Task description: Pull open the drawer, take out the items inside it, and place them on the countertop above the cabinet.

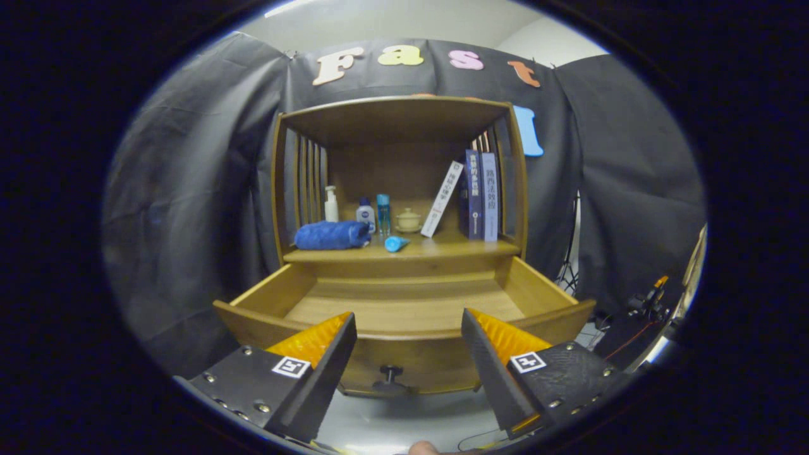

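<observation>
The wooden drawer [404, 302] stands pulled out toward me, and its bare wooden floor shows nothing inside. Its dark knob [390, 374] sits on the front panel, between and just below my fingertips. My gripper [409, 325] is open, fingers spread wide in front of the drawer's front edge, holding nothing. On the countertop [442, 248] above the drawer lie a rolled blue towel [332, 235] and a small light-blue cylinder [395, 243]. Behind them stand a white pump bottle [330, 205], a small white bottle [365, 214], a blue bottle [383, 213] and a small lidded ceramic pot [408, 220].
Books [478, 195] stand at the countertop's right side, one white book [442, 200] leaning against them. Slatted wooden walls [308, 180] and a top board enclose the shelf space. Black cloth hangs all around. Dark equipment with cables [644, 305] sits to the right of the cabinet.
</observation>
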